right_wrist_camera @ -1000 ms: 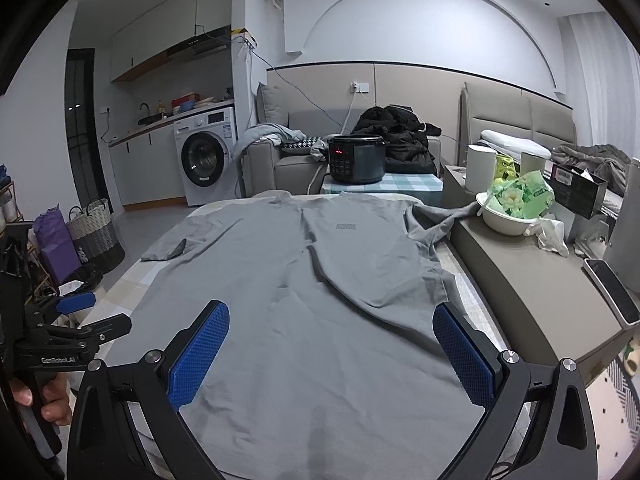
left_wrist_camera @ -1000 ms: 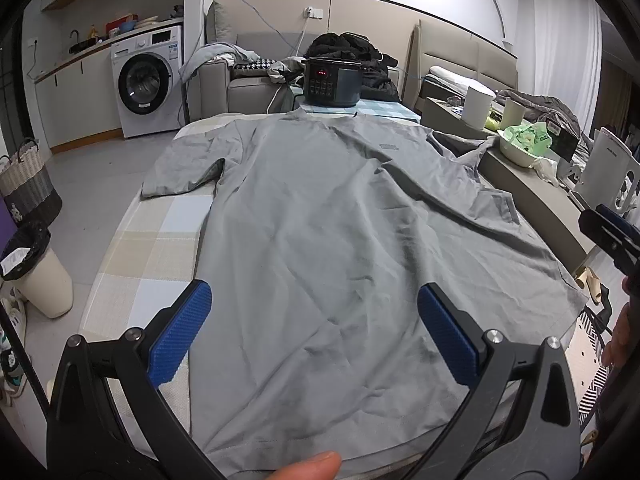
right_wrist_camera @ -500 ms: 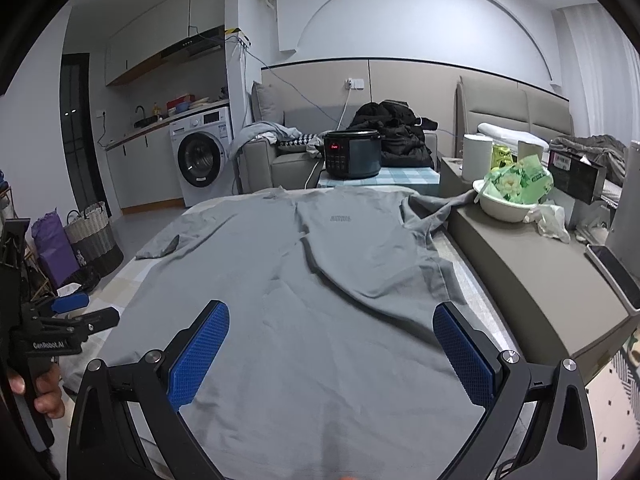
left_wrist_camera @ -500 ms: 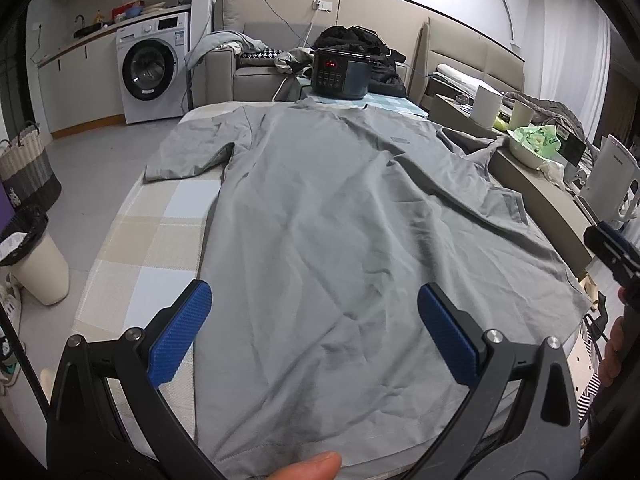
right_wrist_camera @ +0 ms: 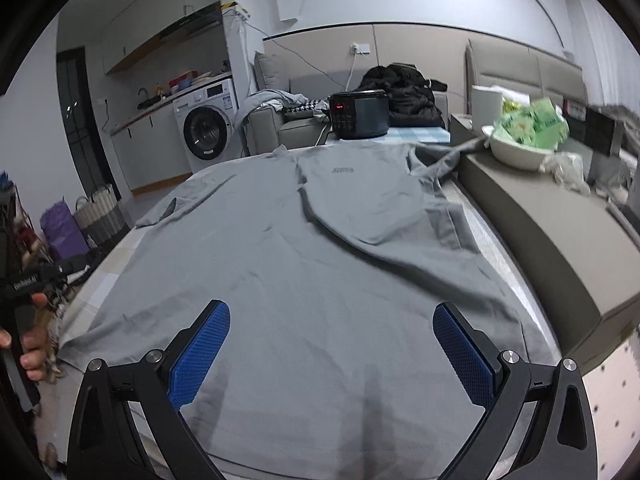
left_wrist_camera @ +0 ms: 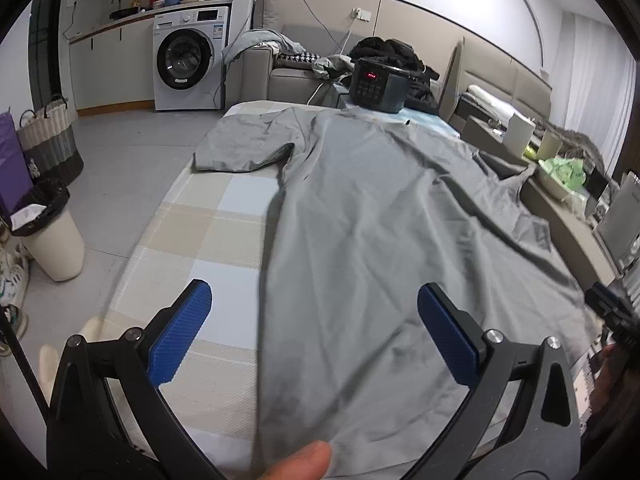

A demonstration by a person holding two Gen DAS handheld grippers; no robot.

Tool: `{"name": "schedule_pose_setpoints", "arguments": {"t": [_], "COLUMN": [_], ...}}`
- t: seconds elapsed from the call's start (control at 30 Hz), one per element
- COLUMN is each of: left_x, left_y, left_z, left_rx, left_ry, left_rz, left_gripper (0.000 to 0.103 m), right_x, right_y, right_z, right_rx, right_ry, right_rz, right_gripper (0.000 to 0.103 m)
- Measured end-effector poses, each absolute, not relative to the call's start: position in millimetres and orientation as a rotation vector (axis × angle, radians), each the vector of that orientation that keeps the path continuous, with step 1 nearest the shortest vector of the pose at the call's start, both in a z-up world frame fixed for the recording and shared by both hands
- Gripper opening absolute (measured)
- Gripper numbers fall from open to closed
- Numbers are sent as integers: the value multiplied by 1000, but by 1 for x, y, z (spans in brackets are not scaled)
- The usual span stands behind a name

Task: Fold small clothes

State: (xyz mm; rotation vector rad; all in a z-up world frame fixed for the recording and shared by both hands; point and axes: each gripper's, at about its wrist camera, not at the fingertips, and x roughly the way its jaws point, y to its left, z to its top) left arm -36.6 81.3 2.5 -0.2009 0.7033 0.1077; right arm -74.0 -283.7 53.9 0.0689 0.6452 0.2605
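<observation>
Grey T-shirt spread flat on the checked surface, hem nearest, collar at far end by the black cooker. Left claw wide apart over hem, gripping nothing. Right claw wide apart too, empty, above hem.

Risks, as judged:
- right sleeve bunched against the grey ledge; likely to skew any fold.
- diagonal ridge mid-shirt; crease likely baked in.
- pinching 2 layers unevenly at hem.

Hard to read: chest print illegible; hem edge under both claws cut off; left view motion-blurred.
</observation>
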Motion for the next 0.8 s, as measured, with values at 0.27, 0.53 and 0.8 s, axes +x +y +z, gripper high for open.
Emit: {"name": "schedule_pose_setpoints", "arguments": {"t": [0.27, 0.53, 0.8], "left_x": [-42, -41, -23], "left_y": [75, 85, 85], "left_z": [-3, -8, -10], "left_rx": [-188, -258, -292], "left_ry": [790, 830, 806], "left_rz": [82, 81, 86], "left_gripper": [102, 95, 90], "right_x": [-77, -79, -62], "right_y": [-327, -362, -382], "right_z": [53, 53, 53], "right_rx": [179, 223, 338], "right_ry": [668, 674, 700], "right_rz": [202, 118, 114], "right_gripper": [103, 103, 103]}}
